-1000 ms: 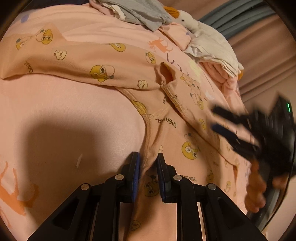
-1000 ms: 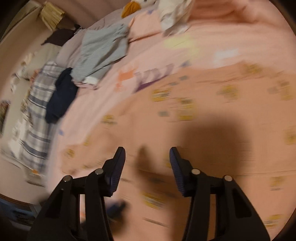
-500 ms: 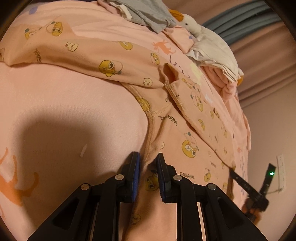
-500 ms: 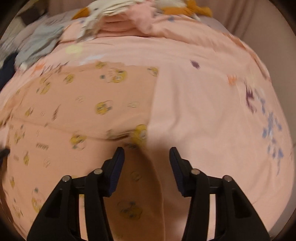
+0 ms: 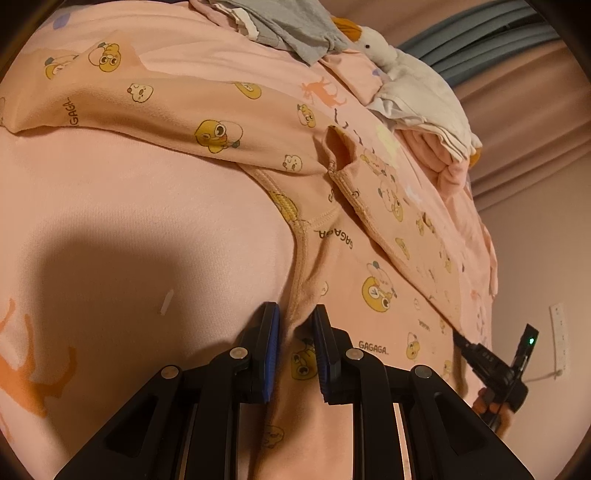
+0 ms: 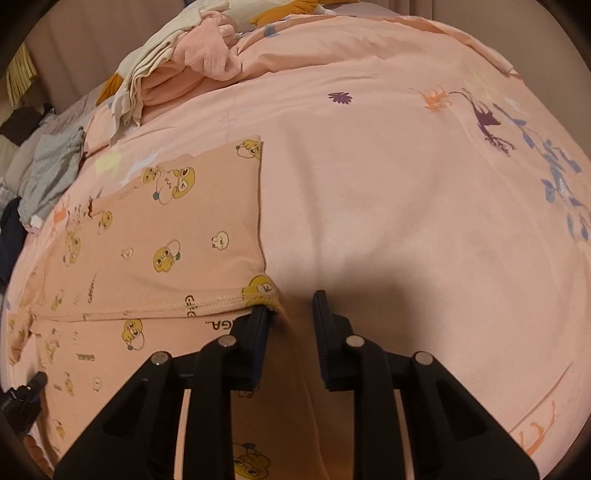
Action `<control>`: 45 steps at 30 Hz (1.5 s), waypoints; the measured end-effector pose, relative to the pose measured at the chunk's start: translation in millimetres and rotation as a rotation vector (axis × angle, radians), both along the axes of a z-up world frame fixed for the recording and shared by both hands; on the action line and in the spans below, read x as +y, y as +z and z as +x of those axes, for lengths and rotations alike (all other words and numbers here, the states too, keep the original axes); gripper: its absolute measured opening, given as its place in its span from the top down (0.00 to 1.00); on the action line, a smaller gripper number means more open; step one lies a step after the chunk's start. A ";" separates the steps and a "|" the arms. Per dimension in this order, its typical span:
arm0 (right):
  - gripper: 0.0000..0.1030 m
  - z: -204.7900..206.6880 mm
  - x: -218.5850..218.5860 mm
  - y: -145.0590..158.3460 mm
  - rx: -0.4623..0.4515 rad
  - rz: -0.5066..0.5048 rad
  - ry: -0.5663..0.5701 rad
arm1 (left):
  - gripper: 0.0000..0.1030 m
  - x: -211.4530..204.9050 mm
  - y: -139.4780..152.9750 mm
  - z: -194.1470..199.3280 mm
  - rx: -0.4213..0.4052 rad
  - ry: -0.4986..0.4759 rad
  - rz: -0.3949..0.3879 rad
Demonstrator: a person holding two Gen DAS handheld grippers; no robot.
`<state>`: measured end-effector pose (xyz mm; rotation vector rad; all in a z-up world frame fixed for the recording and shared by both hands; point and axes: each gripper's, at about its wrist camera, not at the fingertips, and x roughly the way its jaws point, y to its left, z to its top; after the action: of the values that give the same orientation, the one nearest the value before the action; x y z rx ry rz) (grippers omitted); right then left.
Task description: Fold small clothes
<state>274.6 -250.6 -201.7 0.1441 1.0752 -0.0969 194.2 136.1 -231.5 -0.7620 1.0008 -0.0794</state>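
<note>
A small pink garment (image 5: 373, 291) printed with yellow ducks lies spread on a pink bedsheet (image 5: 110, 229). My left gripper (image 5: 295, 314) is shut on the garment's seamed edge, and the cloth rises in a ridge between its blue pads. In the right wrist view the same garment (image 6: 166, 229) fills the left half. My right gripper (image 6: 291, 306) stands at the garment's near right corner, by the stitched hem. Its jaws are closing with the garment's side edge between them. The left finger (image 6: 260, 325) touches the corner, while the right pad still shows a gap.
A heap of pink and white clothes (image 6: 177, 70) and a white goose toy (image 5: 391, 55) lie at the far side of the bed. A grey garment (image 5: 291, 26) and dark clothes (image 6: 11, 236) sit further off. Curtains (image 5: 535, 122) and a wall socket (image 5: 559, 332) lie beyond the bed.
The right gripper swung across the bed from the far clothes to the garment's right corner, and its jaws narrowed around the edge. The left gripper kept its hold and did not move.
</note>
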 end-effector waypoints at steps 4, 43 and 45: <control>0.80 -1.2 -3.3 2.6 0.011 -0.018 -0.001 | 0.80 -2.6 1.7 -0.2 -0.006 -0.012 0.018; 0.75 0.8 24.9 -4.9 -0.034 0.001 0.024 | 0.79 188.2 28.8 -56.6 -0.154 0.465 -0.049; 0.75 -2.6 26.8 -5.9 -0.056 -0.011 0.037 | 0.79 200.1 19.7 -56.5 -0.149 0.479 -0.066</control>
<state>272.0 -223.8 -207.6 0.1160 1.0206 -0.0654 137.7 336.2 -211.8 -1.0229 0.6572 0.2429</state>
